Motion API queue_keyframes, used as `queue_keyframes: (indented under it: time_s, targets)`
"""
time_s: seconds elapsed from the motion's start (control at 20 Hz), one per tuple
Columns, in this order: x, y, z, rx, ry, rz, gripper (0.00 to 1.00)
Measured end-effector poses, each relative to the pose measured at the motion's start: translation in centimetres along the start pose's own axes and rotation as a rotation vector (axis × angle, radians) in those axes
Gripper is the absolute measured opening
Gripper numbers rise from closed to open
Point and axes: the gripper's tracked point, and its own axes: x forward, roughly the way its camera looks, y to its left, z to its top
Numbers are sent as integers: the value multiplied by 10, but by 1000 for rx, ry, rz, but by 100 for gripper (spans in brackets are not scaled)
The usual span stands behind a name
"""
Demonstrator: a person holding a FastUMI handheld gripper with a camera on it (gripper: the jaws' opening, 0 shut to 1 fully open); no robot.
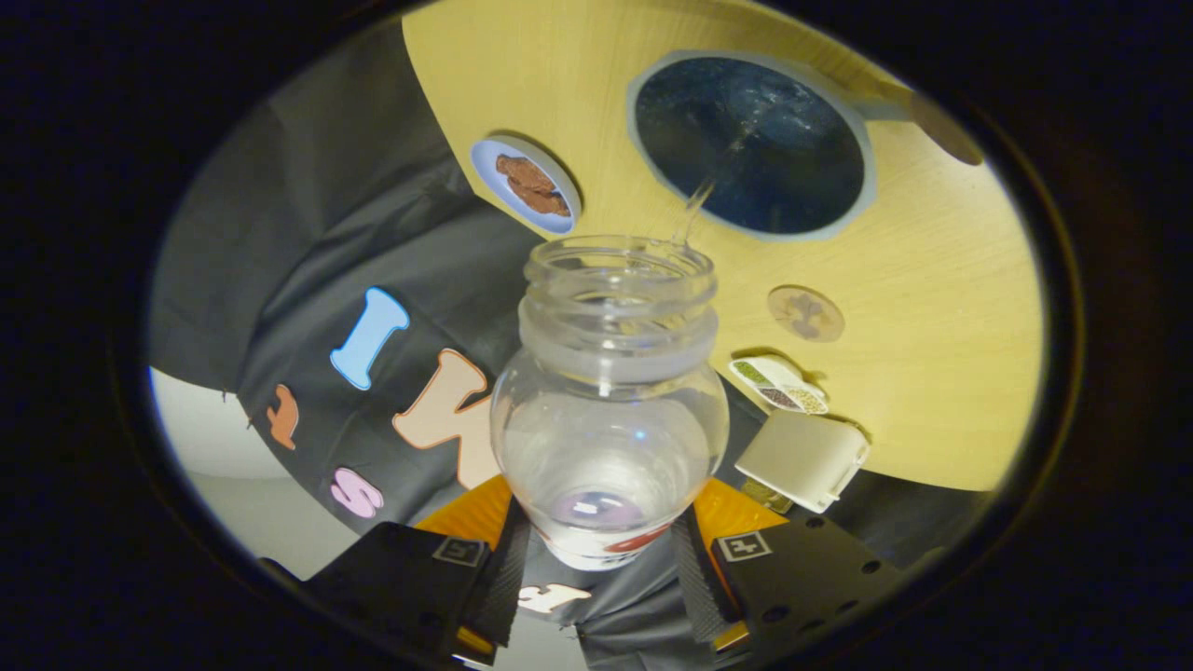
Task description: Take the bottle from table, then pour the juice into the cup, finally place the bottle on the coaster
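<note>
Bottle [610, 401], clear glass and uncapped, sits clamped between the jaws of the gripper [601, 559], tipped so its mouth points toward the cup [751, 144] beyond it. A thin clear stream runs from the bottle's lip into the cup's dark interior. Little liquid shows in the bottle. On the wooden tabletop [932, 308] near the cup lie a round coaster [806, 313] and a small blue dish [527, 184] holding brown pieces.

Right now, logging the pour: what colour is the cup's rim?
Pale grey-blue, around a dark inside; the cup shows best in the gripper view.
</note>
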Motion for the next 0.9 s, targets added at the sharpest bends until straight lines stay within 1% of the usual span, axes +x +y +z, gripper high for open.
queue_keyframes:
  time_s: [0.1,0.25,0.35,0.55,0.7,0.8,0.9]
  targets:
    - [0,-8,-1,-42,-2,-30,75]
    - [1,-37,-4,-185,0,-121,75]
    - [-5,-61,2,-316,-5,-199,75]
    - [-19,-89,8,-584,-23,-350,75]
    - [-24,-100,9,-760,-33,-428,75]
    - [-28,-109,12,-938,-41,-484,75]
    - [-28,-120,16,-1129,-46,-558,75]
